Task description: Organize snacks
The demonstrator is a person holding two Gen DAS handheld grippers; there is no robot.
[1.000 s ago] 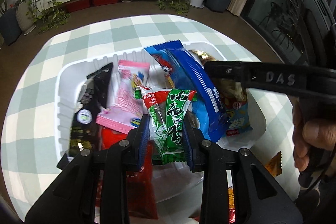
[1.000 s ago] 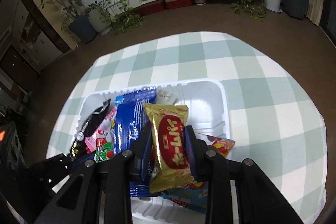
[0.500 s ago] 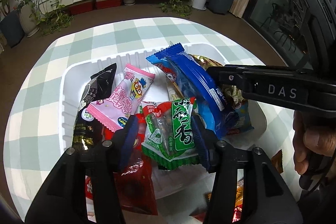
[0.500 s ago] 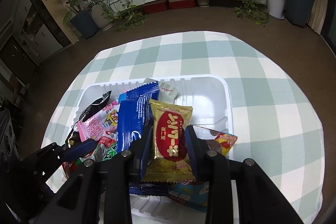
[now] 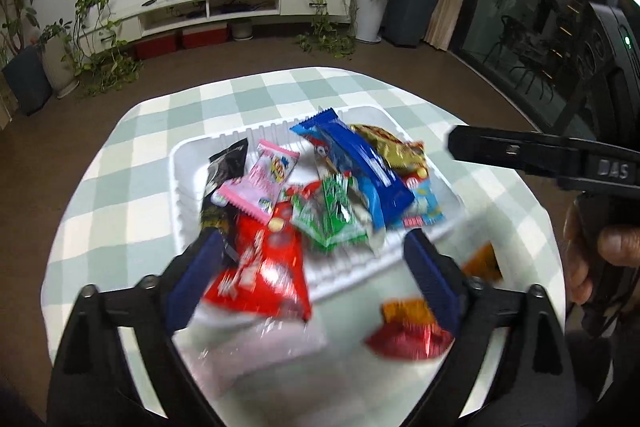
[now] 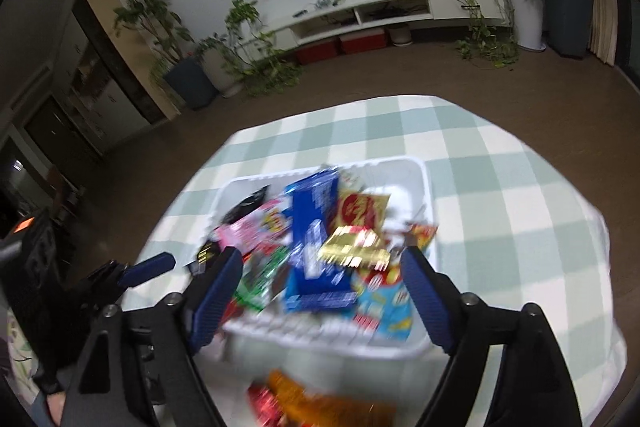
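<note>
Over the white tray [image 5: 188, 183] on the checked worktop [image 5: 132, 195] we hold both tongs, L [image 5: 312, 275] & R [image 6: 320, 287], jaws opening w/ nothing gripped; green snack pack [image 5: 332, 211] and gold pack [image 6: 356, 227] lie in the tray.

"DAS" stands in raised letters on the black arm of the right gripper [image 5: 456, 143]. Print on the snack packets is too blurred to read.
</note>
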